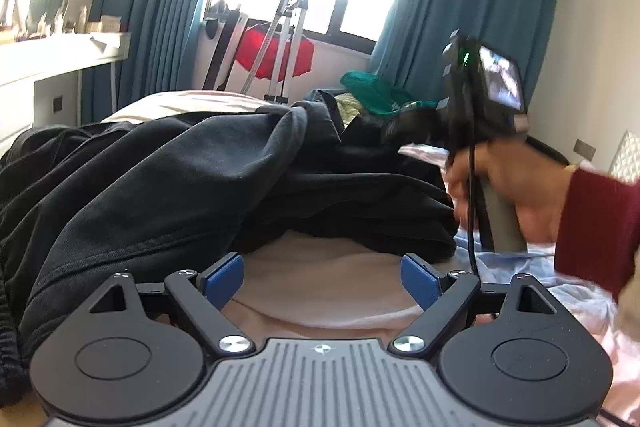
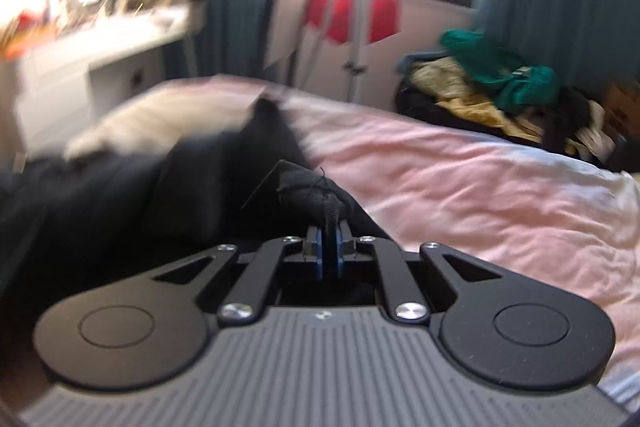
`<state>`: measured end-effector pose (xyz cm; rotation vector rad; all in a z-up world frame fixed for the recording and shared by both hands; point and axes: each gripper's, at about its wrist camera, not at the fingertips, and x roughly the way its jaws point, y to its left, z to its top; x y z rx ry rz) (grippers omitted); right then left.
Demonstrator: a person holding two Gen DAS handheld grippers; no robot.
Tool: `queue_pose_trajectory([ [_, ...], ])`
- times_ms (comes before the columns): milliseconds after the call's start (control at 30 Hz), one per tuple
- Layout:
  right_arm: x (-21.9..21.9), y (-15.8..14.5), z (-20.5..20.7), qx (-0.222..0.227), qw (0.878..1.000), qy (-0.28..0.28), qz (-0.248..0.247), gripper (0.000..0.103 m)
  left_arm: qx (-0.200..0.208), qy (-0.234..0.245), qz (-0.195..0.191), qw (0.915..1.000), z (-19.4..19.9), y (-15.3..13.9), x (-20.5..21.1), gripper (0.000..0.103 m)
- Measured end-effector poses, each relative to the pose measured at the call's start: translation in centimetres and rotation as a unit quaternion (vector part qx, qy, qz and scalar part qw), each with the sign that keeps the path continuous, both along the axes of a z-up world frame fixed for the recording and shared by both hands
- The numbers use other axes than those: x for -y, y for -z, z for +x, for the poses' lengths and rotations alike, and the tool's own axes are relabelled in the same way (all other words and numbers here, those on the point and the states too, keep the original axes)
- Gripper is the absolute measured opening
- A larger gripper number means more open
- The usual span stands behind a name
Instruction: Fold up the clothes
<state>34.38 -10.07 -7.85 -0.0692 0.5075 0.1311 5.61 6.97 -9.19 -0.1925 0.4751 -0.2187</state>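
Nearest, the left gripper (image 1: 322,281) is seen with its blue fingers (image 1: 224,279) spread wide apart, nothing held between them, low over the pink bed sheet (image 1: 320,283). Just beyond it a black garment (image 1: 160,179) is heaped on the bed, bunched and creased, with an elastic waistband edge seen at far left. To the right, the right hand (image 1: 516,195), in a dark red sleeve, is wrapped around the handle of the right gripper (image 2: 328,247). In the right wrist view the fingers are pressed together on a pinched fold of the black garment, which trails away to the left across the bed; that view is motion-blurred. Farther back a pile of green and yellow clothes (image 2: 496,83) is seen beside the bed. A tripod (image 1: 284,39) and a red object (image 1: 276,57) are placed under the window, with teal curtains (image 1: 460,7) on both sides. A white dresser (image 1: 52,67) is at far left.
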Motion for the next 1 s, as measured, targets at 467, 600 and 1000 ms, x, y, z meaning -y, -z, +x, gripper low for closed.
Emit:
queue_pose_trajectory([
  [467, 17.2, 3.5, 2.4, -0.059, 0.941, 0.228, 0.245, 0.022, -0.008, 0.044, -0.002, 0.9990, 1.6, 1.9, 1.5, 0.087],
  [600, 17.0, 1.6, -2.5, -0.043, 0.947, 0.199, 0.249, 0.058, -0.018, 0.027, -0.019, 0.9993, 2.0, 2.1, 0.7, 0.087],
  [1000, 12.8, -4.5, -22.7, 0.003, 0.967, 0.106, 0.231, 0.077, -0.030, 0.009, -0.038, 0.9988, -0.5, 1.3, 0.2, 0.087],
])
